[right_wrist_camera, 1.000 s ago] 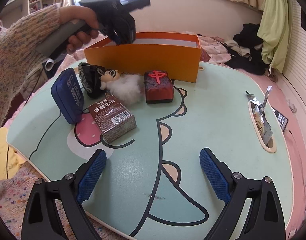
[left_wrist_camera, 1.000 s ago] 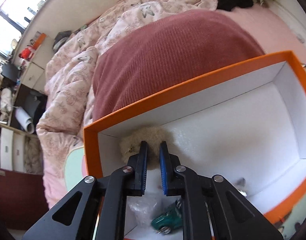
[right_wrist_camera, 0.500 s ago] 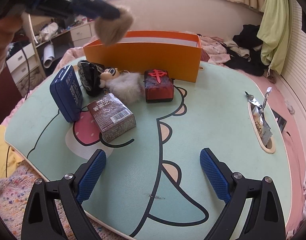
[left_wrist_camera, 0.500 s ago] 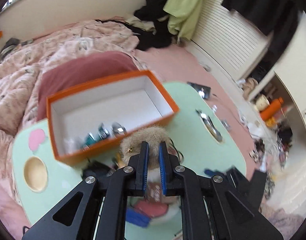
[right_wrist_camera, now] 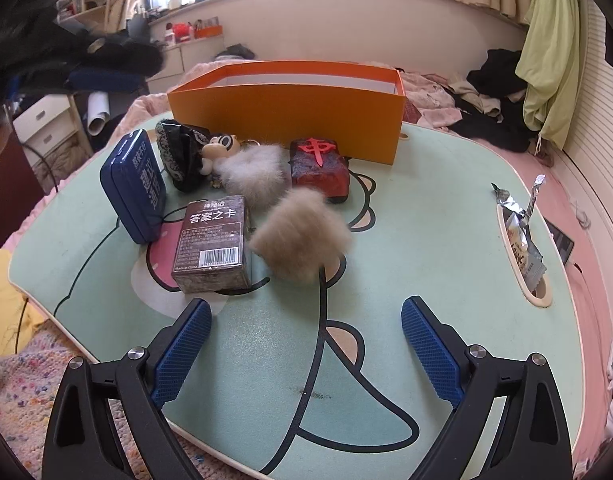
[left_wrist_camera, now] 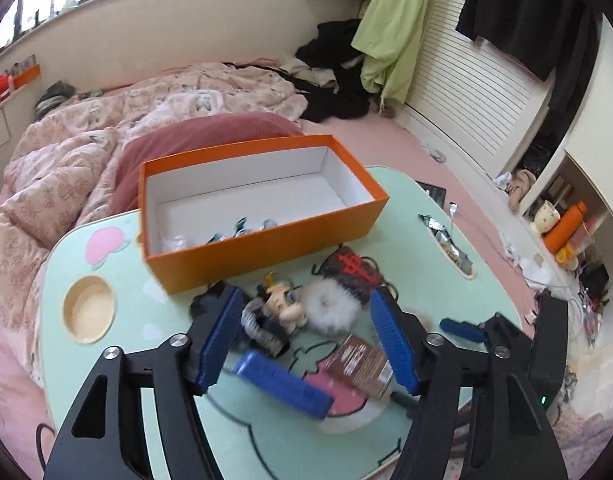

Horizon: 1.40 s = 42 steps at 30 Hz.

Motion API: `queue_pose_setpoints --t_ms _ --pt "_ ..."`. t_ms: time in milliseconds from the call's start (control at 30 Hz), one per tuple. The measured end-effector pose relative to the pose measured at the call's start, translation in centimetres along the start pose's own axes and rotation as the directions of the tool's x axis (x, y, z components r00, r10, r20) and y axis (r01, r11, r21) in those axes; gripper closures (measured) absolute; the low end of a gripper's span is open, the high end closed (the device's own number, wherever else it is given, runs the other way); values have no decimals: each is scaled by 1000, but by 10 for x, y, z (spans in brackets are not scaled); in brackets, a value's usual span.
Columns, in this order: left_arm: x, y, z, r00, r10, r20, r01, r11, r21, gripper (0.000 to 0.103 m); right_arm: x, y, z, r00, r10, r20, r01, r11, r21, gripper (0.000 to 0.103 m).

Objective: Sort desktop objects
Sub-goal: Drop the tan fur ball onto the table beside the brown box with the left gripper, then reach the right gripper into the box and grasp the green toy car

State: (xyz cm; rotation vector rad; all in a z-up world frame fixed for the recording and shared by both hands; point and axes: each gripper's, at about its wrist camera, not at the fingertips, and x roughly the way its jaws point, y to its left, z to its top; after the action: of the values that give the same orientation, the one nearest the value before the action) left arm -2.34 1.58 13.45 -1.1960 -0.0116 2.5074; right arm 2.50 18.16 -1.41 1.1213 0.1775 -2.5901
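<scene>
While both grippers gape empty, left (left_wrist_camera: 306, 340) opening, card box (right_wrist_camera: 212, 248) touches beige pompom (right_wrist_camera: 300, 236).

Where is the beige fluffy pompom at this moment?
In the right wrist view the beige pompom is on the table, just right of the brown card box, before the red mahjong block.

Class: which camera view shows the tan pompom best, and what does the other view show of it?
The right wrist view: the tan pompom shows whole and sharp, beside the brown card box. The left wrist view shows only a blurred tan edge behind a finger.
</scene>
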Motion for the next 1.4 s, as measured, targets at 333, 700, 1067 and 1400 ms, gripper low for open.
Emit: queue_pose_setpoints --t_ms 333,700,1067,1400 --pt "4 3 -86 991 119 -59 -118 993 20 29 0 1 0 1000 -1 0 1 1000 0 5" --pt "40 -7 -102 980 200 -11 -200 980 -1 0 4 1 1 1000 -6 -6 6 1000 3 2" --pt "40 -4 -107 980 197 0 -197 980 -2 0 -38 -11 44 997 38 63 -39 999 14 3" --pt "39 -4 -107 980 198 3 -198 980 -1 0 30 -9 200 931 319 -177 -298 945 139 15"
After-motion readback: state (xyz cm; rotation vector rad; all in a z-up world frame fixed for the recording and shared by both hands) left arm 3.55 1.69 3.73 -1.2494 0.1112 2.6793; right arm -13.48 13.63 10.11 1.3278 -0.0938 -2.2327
